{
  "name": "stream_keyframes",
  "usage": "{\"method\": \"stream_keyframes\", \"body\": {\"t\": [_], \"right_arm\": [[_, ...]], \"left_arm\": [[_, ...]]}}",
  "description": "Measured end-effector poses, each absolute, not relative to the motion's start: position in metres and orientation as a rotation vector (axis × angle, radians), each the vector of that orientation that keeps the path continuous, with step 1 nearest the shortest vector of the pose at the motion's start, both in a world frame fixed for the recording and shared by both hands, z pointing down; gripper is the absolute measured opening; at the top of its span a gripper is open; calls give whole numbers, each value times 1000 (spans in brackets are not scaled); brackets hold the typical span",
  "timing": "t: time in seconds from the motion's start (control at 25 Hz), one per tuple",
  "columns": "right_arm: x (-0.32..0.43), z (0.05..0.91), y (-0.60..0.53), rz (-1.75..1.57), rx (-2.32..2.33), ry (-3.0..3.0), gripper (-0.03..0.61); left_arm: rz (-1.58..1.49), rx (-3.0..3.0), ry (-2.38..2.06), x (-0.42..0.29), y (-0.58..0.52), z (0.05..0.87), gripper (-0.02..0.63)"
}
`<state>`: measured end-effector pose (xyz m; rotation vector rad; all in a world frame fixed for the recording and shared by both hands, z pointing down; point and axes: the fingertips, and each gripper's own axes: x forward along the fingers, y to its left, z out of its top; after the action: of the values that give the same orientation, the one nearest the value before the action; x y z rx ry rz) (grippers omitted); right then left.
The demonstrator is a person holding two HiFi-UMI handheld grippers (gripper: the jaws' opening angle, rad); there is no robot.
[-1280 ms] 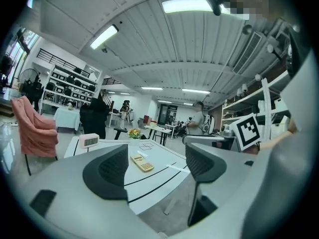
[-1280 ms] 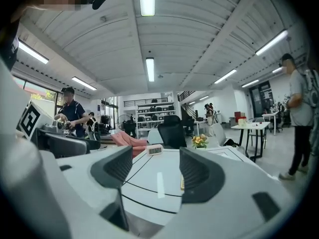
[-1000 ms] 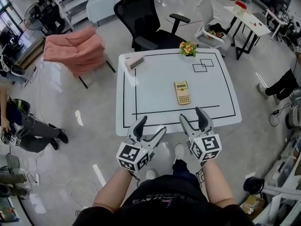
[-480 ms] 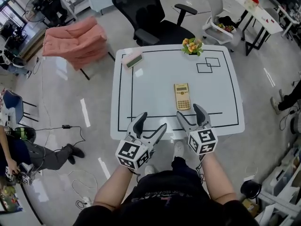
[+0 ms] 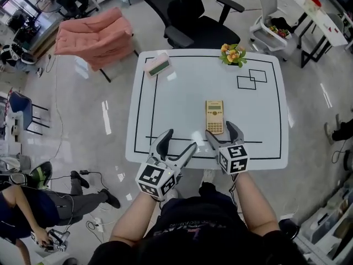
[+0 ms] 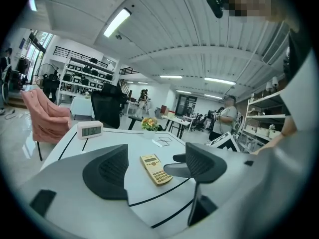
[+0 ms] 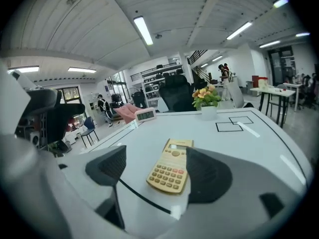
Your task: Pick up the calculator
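The yellow calculator (image 5: 214, 116) lies flat on the white table (image 5: 259, 109), just beyond the near black tape line. My right gripper (image 5: 220, 130) hovers over the table's front edge just short of the calculator. Its jaws have just been opening and stand wide. In the right gripper view the calculator (image 7: 170, 171) lies ahead between them, and the pads do not touch it. My left gripper (image 5: 180, 139) is open and empty at the front edge, to the left of the calculator (image 6: 156, 169).
A pink digital clock (image 5: 157, 65) sits at the table's far left corner and a small flower pot (image 5: 234, 53) at the far edge. A black office chair (image 5: 193, 15) and a pink armchair (image 5: 96, 35) stand beyond the table.
Both grippers have moved forward and down to the table's front edge. The right one now sits close to the calculator with its jaws wider apart.
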<state>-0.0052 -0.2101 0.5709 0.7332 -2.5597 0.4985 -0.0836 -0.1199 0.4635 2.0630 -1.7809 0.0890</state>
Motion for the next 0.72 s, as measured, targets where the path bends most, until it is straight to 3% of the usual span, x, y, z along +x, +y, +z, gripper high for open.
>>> {"method": "stream_keyframes", "body": {"t": [0.72], "right_arm": [[-16, 637, -222, 524, 624, -2376, 405]], "left_arm": [[98, 1936, -1867, -81, -136, 470, 349]]}}
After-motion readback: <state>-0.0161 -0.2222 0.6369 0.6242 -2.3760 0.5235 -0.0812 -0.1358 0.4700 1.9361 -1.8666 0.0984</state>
